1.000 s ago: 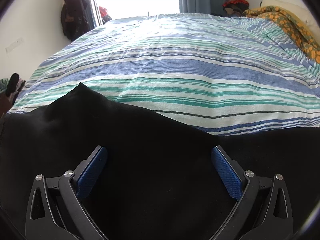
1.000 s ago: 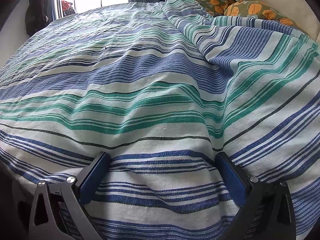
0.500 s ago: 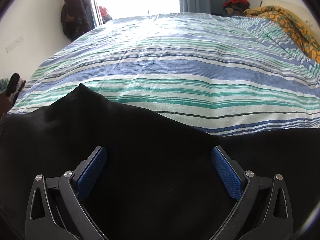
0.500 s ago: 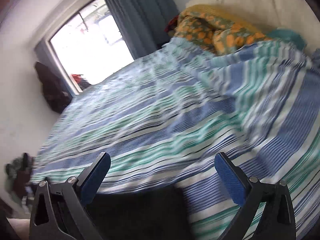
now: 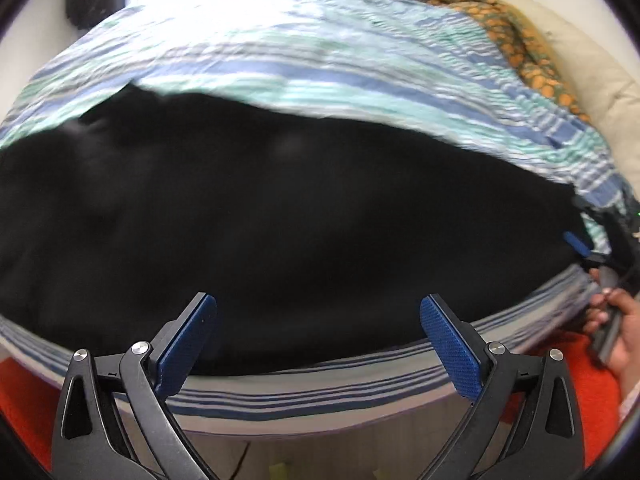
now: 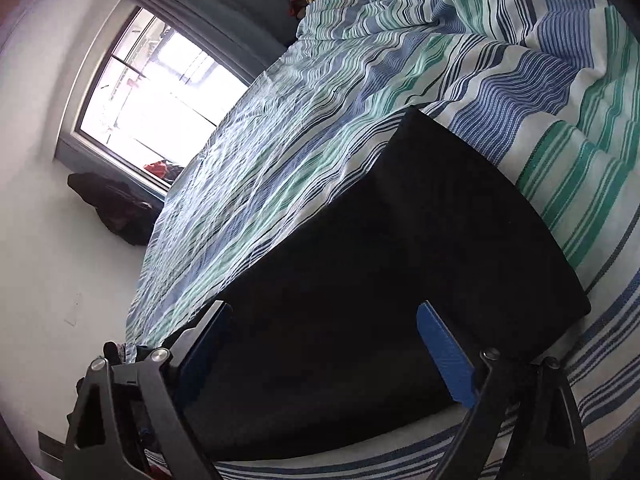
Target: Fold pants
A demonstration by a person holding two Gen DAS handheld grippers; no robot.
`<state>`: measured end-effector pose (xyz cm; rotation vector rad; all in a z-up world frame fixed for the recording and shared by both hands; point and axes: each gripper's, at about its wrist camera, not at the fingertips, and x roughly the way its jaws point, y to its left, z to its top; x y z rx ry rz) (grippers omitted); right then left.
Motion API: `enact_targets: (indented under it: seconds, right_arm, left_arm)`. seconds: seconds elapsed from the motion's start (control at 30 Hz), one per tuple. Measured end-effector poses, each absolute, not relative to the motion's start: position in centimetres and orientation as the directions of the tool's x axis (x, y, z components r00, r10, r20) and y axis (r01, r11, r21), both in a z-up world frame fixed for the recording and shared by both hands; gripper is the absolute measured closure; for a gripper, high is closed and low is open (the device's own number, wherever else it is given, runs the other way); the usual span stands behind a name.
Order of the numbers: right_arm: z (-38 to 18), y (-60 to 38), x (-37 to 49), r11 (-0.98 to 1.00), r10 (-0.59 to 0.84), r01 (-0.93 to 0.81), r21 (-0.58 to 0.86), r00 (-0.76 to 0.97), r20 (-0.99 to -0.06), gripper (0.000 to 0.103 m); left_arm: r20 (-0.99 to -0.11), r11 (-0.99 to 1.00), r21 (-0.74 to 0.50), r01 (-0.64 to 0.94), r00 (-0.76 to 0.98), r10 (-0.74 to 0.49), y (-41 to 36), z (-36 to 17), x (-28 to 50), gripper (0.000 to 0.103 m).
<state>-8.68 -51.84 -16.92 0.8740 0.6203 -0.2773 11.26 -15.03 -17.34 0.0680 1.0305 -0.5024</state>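
Observation:
Black pants [image 5: 280, 216] lie flat along the near edge of a bed with a striped blue, green and white cover [image 5: 304, 56]. My left gripper [image 5: 318, 332] hovers open over the pants' near edge, nothing between its blue pads. In the right wrist view the pants [image 6: 400, 264] show a squared end at the upper right. My right gripper [image 6: 324, 344] is rolled sideways above them, wide apart with its jaws closing, its pads clear of the cloth. The right gripper's blue pad [image 5: 576, 242] and a hand [image 5: 612, 328] also appear at the right edge of the left wrist view.
An orange patterned blanket [image 5: 516, 36] and a cream pillow [image 5: 592, 80] lie at the bed's far right. A window [image 6: 160, 92] with curtains and dark clothes hanging on the wall [image 6: 116, 212] are beyond the bed. Orange cloth [image 5: 592, 400] shows below the bed edge.
Both grippers pulled back from the bed. The left one now looks down on the whole pants and the bed edge. The right one rolled sideways and swung from bare sheet to over the pants.

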Motion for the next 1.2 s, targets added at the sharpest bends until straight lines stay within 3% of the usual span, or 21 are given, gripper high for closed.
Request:
enact_targets:
  seconds: [0.17, 0.43, 0.63, 1.03, 1.2]
  right_arm:
    - [-16.4, -50.6, -7.5, 0.682, -0.004, 0.473, 0.558, 0.765, -0.644, 0.006]
    - [-16.5, -51.5, -8.3, 0.650, 0.038, 0.437, 0.621, 0.798, -0.601, 0.005]
    - [-16.4, -51.8, -8.7, 0.617, 0.046, 0.428, 0.660, 0.818, -0.573, 0.005]
    - [-11.8, -51.2, -13.5, 0.614, -0.082, 0.364, 0.701, 0.912, -0.402, 0.005]
    - [-11.7, -53.9, -17.4, 0.445, -0.111, 0.356, 0.822, 0.933, -0.343, 0.005]
  left_arm:
    - [-0.813, 0.845, -0.129, 0.519, 0.433, -0.390, -23.0, -14.8, 13.8, 0.001]
    - [-0.879, 0.752, 0.082, 0.654, 0.403, -0.255, -30.4, -20.5, 10.7, 0.002]
    - [-0.853, 0.819, 0.025, 0.573, 0.439, -0.282, -29.4, -21.1, 9.6, 0.001]
    - [-0.848, 0.807, 0.025, 0.590, 0.440, -0.296, -30.0, -21.9, 9.4, 0.001]
    - [-0.852, 0.807, 0.023, 0.590, 0.434, -0.293, -30.6, -21.8, 9.3, 0.001]
